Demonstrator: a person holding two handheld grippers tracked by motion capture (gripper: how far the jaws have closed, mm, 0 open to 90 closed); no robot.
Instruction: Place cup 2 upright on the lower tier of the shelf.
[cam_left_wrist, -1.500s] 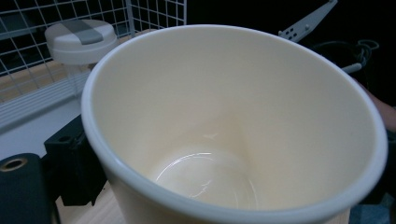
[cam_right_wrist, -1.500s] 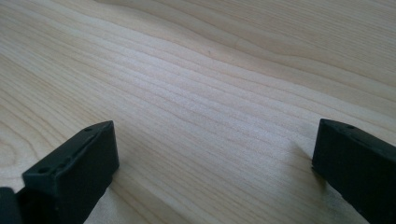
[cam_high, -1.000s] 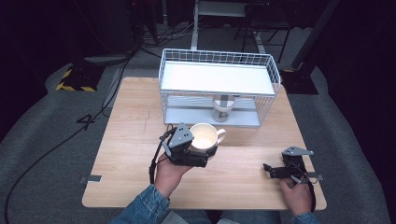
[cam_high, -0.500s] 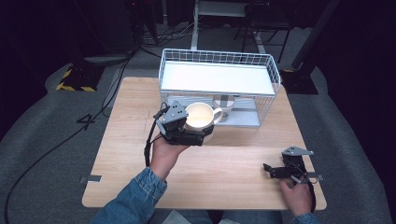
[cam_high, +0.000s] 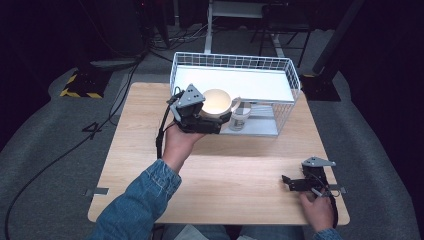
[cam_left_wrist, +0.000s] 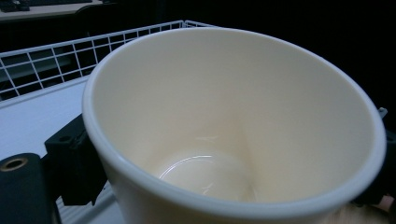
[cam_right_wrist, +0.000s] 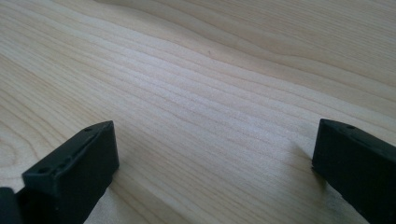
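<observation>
At the wire rack's (cam_high: 287, 75) front edge, my left gripper (cam_high: 202, 117) clenches the cream mug (cam_high: 216, 101) upright, mouth up, level with its top shelf; my right gripper (cam_high: 300, 182) rests released, far off.

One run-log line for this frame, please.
left gripper: shut on cream ceramic mug, held at white wire rack front | right gripper: open, low over wooden table | mug: not released

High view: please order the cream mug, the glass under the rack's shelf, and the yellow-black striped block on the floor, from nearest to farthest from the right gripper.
From the right gripper at the table's near right:
1. The glass, under the wire rack's shelf, up and left.
2. The cream mug, farther left, held in the left gripper.
3. The striped block, on the floor beyond the table's far left corner.
</observation>
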